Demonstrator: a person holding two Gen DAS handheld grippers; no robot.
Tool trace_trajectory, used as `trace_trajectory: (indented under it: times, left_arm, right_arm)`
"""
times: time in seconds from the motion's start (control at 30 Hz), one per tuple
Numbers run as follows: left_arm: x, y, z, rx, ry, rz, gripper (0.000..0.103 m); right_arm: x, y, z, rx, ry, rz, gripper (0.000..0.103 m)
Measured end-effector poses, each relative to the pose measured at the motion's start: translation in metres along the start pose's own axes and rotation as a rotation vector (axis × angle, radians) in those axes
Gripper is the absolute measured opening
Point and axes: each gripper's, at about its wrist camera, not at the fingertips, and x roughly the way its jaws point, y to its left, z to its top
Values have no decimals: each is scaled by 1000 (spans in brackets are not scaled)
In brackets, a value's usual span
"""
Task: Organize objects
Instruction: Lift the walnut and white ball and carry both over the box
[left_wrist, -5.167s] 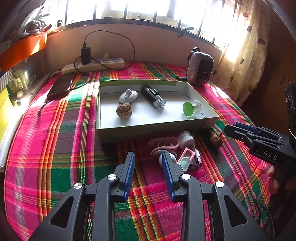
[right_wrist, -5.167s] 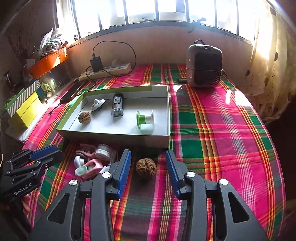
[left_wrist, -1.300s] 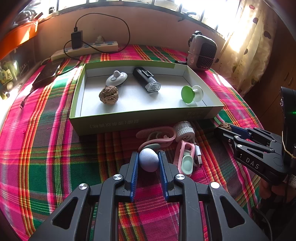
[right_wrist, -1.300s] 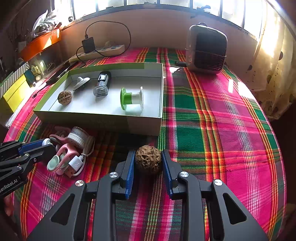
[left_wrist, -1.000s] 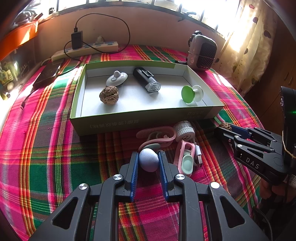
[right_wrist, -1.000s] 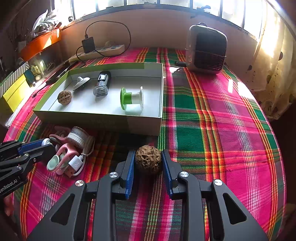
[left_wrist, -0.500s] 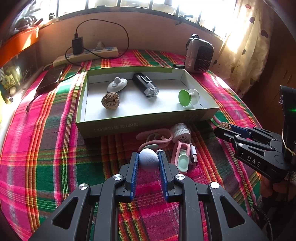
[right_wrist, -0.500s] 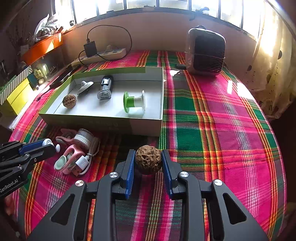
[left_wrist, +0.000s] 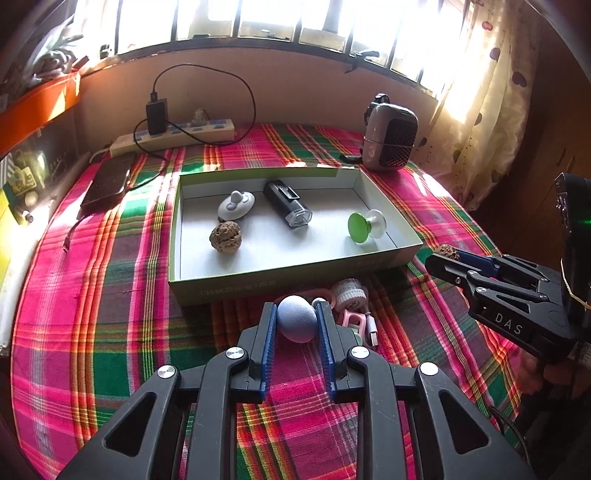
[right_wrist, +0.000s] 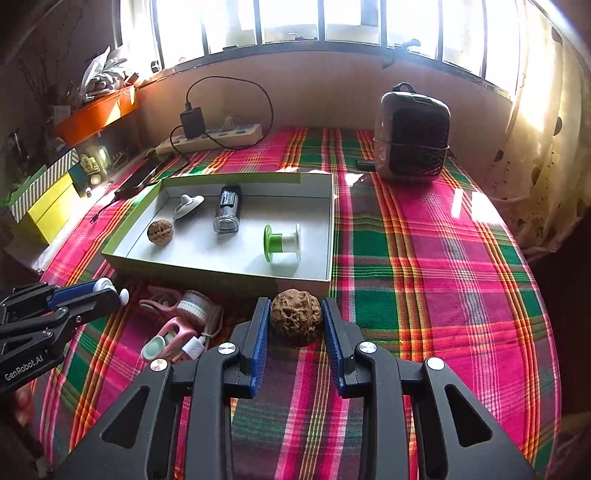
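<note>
My left gripper (left_wrist: 296, 314) is shut on a pale blue egg-shaped object (left_wrist: 297, 319), held above the cloth just in front of the green-rimmed box (left_wrist: 258, 286). My right gripper (right_wrist: 294, 314) is shut on a brown walnut (right_wrist: 295, 317), held near the box's (right_wrist: 221, 275) front right corner. The box holds another walnut (left_wrist: 225, 237), a white knob (left_wrist: 236, 205), a black flashlight (left_wrist: 287, 208) and a green-and-white spool (left_wrist: 364, 226). A pile of pink and white small items (right_wrist: 177, 321) lies on the cloth in front of the box.
A plaid cloth (right_wrist: 443, 258) covers the table. A dark heater (right_wrist: 412, 136) stands at the back right. A power strip with charger (left_wrist: 173, 138) and a dark phone (left_wrist: 109, 182) lie at the back left. Yellow boxes (right_wrist: 48, 206) sit at the left.
Both grippers have lifted with their objects: the egg and the walnut are off the cloth. The views have pulled back and up from the box.
</note>
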Motion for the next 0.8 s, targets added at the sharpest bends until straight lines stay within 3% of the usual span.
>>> trace_trajectory:
  times: [0.43, 0.8]
  left_arm:
    - [13, 10, 25, -23, -11, 10, 20]
    - [43, 22, 54, -26, 6, 25, 20]
  right_arm:
    - [8, 6, 27, -21, -19, 26, 29]
    - [41, 13, 65, -45, -2, 52, 29]
